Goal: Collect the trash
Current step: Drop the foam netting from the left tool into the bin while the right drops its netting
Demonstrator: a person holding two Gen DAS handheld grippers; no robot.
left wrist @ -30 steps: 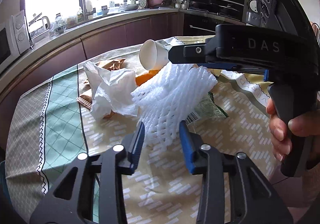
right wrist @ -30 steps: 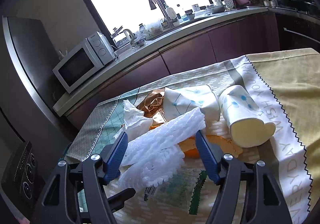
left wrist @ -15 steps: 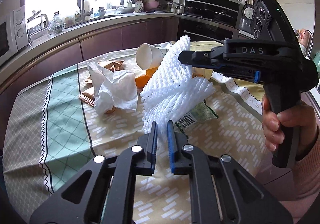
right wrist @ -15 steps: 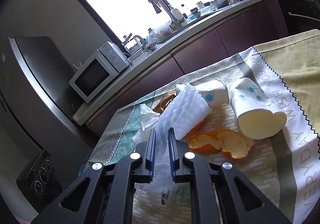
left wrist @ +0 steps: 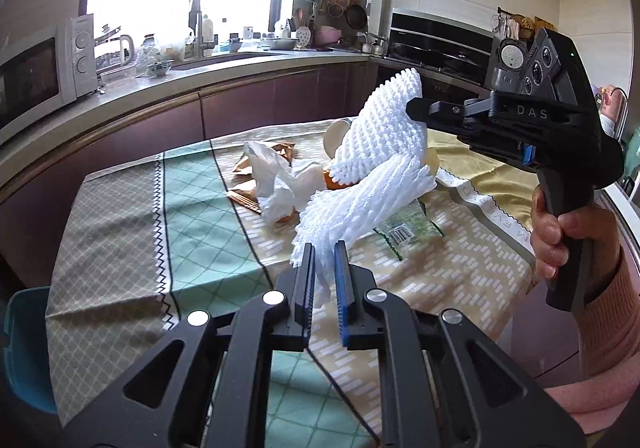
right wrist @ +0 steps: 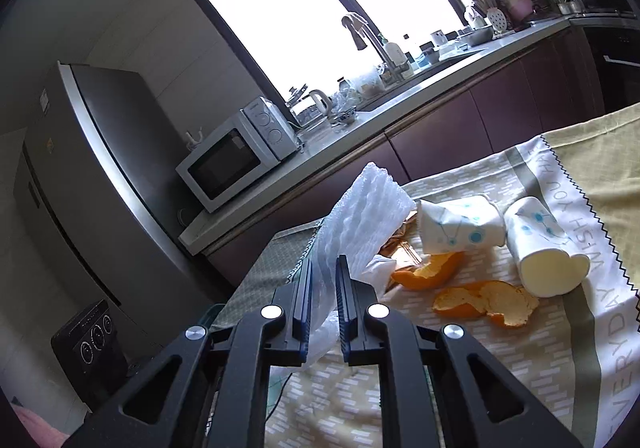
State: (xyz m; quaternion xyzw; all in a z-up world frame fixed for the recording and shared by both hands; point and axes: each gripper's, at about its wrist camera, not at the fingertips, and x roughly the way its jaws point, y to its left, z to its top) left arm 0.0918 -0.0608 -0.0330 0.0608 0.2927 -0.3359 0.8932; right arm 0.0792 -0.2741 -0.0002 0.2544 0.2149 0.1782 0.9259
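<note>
The white foam fruit net [left wrist: 372, 176] — ribbed, springy mesh, stretched into a twisted band — hangs above the tablecloth [left wrist: 192, 208], the left gripper [left wrist: 323, 268] clamped on its near end, the right gripper [right wrist: 322, 280] on its far end.

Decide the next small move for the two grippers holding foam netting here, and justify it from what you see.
Probably carry both pieces off the table together. The left gripper is shut on one white foam net, the right gripper on another foam net, both lifted off the tablecloth. No bin shows clearly in either view.
</note>
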